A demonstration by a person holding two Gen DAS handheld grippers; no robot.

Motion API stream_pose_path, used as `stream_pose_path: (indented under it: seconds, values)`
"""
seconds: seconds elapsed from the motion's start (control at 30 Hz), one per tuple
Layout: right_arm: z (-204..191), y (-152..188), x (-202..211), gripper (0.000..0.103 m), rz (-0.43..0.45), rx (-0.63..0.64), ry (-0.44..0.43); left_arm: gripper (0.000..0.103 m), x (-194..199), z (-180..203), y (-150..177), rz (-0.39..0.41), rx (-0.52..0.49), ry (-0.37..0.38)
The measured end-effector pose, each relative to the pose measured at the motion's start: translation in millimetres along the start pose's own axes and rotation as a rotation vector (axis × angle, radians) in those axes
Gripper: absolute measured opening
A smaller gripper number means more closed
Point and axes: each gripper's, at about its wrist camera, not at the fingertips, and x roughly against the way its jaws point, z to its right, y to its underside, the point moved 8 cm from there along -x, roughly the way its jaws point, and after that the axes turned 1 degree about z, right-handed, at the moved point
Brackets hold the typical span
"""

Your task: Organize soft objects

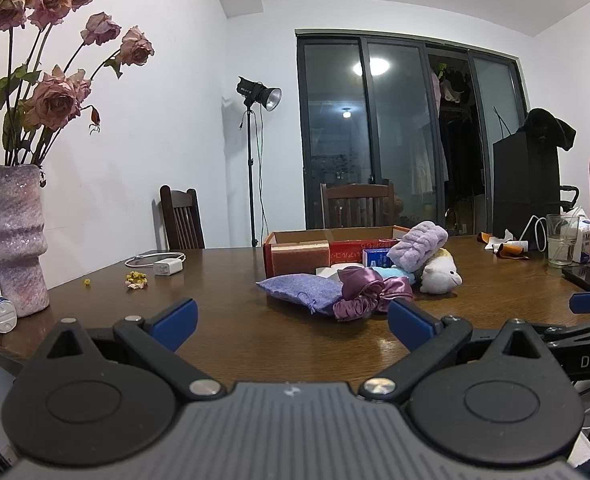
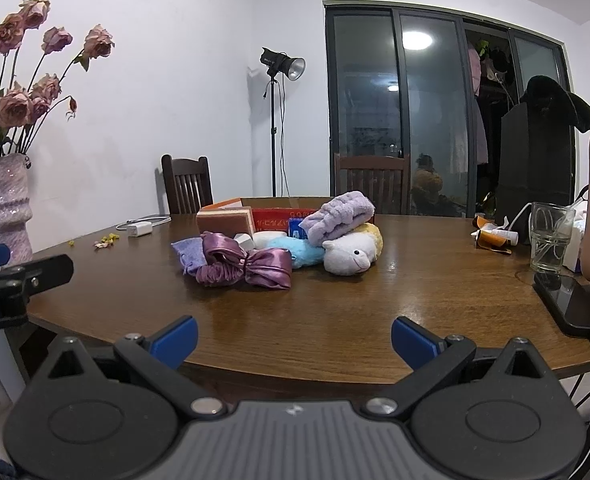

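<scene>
Soft pile [image 2: 279, 244] ahead of both grippers [image 1: 293, 320] [image 2: 295, 338]; jaws wide, empty.

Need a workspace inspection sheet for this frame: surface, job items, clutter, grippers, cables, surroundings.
Surface: wooden table, glossy, bare at the near edge.
Job's things: satin scrunchie, lavender sachet, white plush and purple towel piled in front of the cardboard box.
Clutter: glass, phone, vase of dried roses, fallen petals.
Grippers: left hand-held gripper and right hand-held gripper both open, holding nothing, short of the pile.
Cables: white charger with cable on the table.
Surroundings: two chairs, studio light, dark glass doors.
</scene>
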Motion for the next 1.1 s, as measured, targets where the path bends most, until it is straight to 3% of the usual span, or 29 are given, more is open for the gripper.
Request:
stream_pose_path:
  seconds: [0.3,0.47,0.6,0.67,0.73,0.8,0.87,0.9,0.97,1.1]
  values:
    - [17.5,-7.7,-28.1,0.103,-0.032,-0.015,0.018,0.103,-35.8,-2.8,-13.5,0.012,-0.002,-0.012]
    - [33.8,-27.7,-56.7,0.103,0.018,-0.01,0.022,0.103,-73.9,-7.1,-17.1,-0.06,0.068,-0.004]
    - [38.5,-40.1,-82.5,0.102,0.004,-0.003,0.011,0.103,-101.5,-10.2,-17.2,-0.078,0.059,-0.023]
    - [35.1,-45.4,-93.0,0.097,0.004,-0.003,-0.024,0.103,-120.5,-16.0,-17.7,-0.11,0.07,-0.026]
    - [24.5,-44.5,-106.9,0.079,-0.035,-0.027,-0.098,0.103,-139.0,-25.5,-20.1,-0.134,0.086,-0.027]
    - [8.8,-42.3,-120.6,0.07,-0.074,-0.032,-0.17,0.103,-156.1,-37.1,-23.1,-0.141,0.093,-0.037]
    - [-10.4,-41.6,-136.3,0.068,-0.088,-0.008,-0.215,0.103,-171.1,-47.7,-25.8,-0.147,0.091,-0.043]
    - [-19.8,-48.7,-141.4,0.068,-0.056,-0.008,-0.234,0.103,-177.2,-51.2,-27.2,-0.154,0.091,-0.04]
    - [-33.7,-49.4,-161.1,0.067,-0.068,0.045,-0.237,0.103,-184.3,-53.5,-29.8,-0.164,0.113,-0.024]
    - [-27.6,-64.6,-186.9,0.067,-0.055,-0.071,-0.238,0.096,-185.2,-37.9,-31.7,-0.198,0.202,0.123]
